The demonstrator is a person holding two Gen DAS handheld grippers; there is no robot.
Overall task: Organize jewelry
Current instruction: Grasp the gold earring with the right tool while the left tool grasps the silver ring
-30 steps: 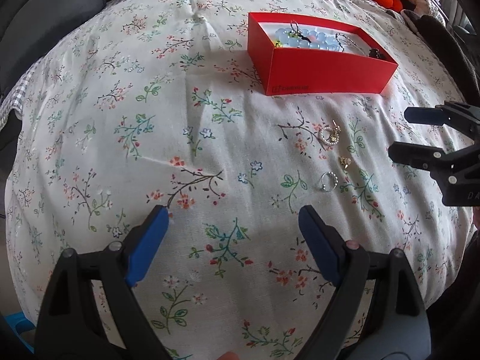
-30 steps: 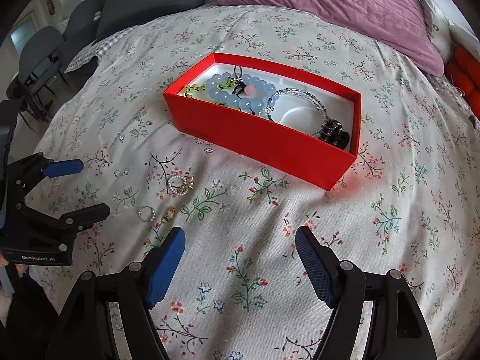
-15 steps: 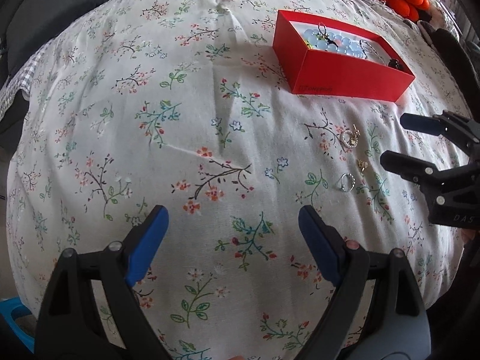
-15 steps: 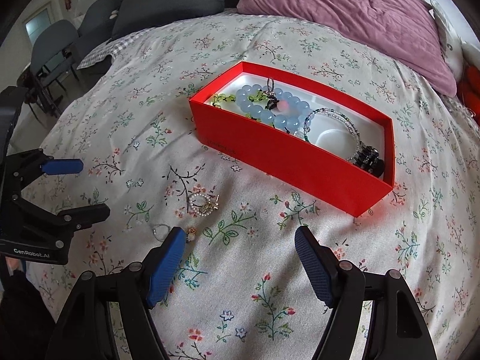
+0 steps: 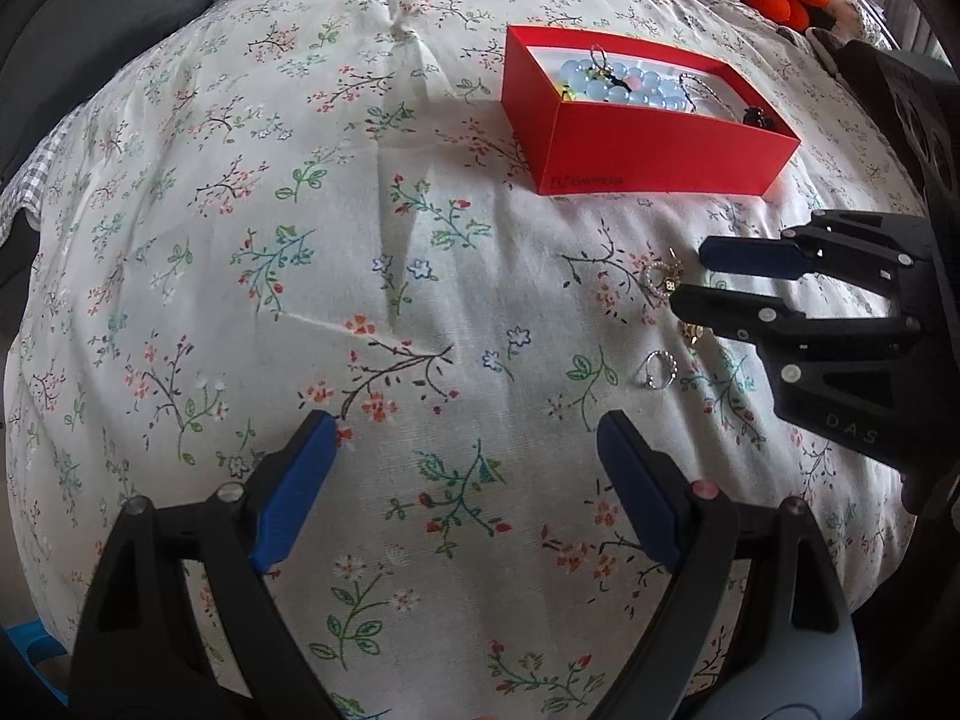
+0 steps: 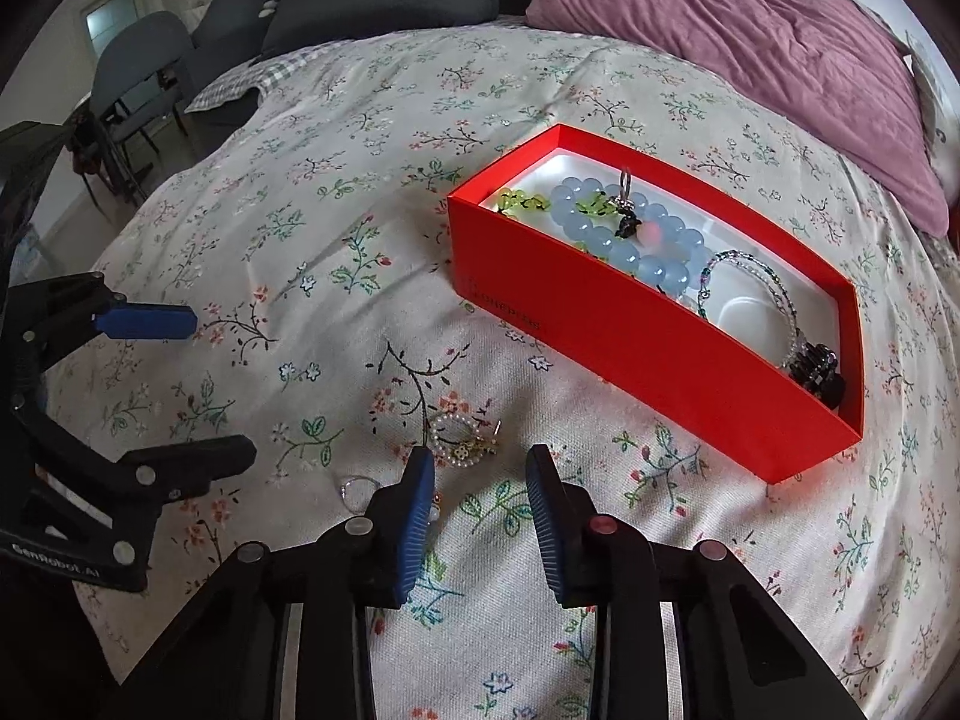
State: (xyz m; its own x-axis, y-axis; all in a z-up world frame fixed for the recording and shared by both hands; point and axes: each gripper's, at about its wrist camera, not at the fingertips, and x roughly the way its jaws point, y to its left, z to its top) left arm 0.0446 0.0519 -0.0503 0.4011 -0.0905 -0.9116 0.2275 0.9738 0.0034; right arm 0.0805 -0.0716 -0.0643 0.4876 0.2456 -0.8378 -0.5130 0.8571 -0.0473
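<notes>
We hold two grippers over a bed covered with a floral sheet [image 5: 252,192]. The left gripper [image 5: 462,480] hovers with its jaws wide apart and there is nothing between them, only the printed cloth. The right gripper [image 6: 480,480] has its jaws partly closed, with a narrow gap between the blue pads [image 6: 417,516], and it holds nothing; it sits low over the sheet, just near the loose jewelry. Right in front of its fingertips lies a pearl hoop earring [image 6: 459,438] with a small gold flower piece, flat on the sheet. A thin silver ring [image 6: 358,489] lies just beside the left pad of this gripper, and a small gold piece [image 5: 691,331] is between the ring and the earring, partly hidden by the finger in the left wrist view. Behind these things stands an open red box [image 6: 630,336], well apart from the left gripper and near the right one. Inside the box we see a bracelet of pale blue beads [image 6: 630,240], a green chain [image 6: 528,201], a thin beaded bangle [image 6: 756,276] and a black beaded item [image 6: 819,369] in the far corner. A purple blanket [image 6: 750,42] lies behind the box.
</notes>
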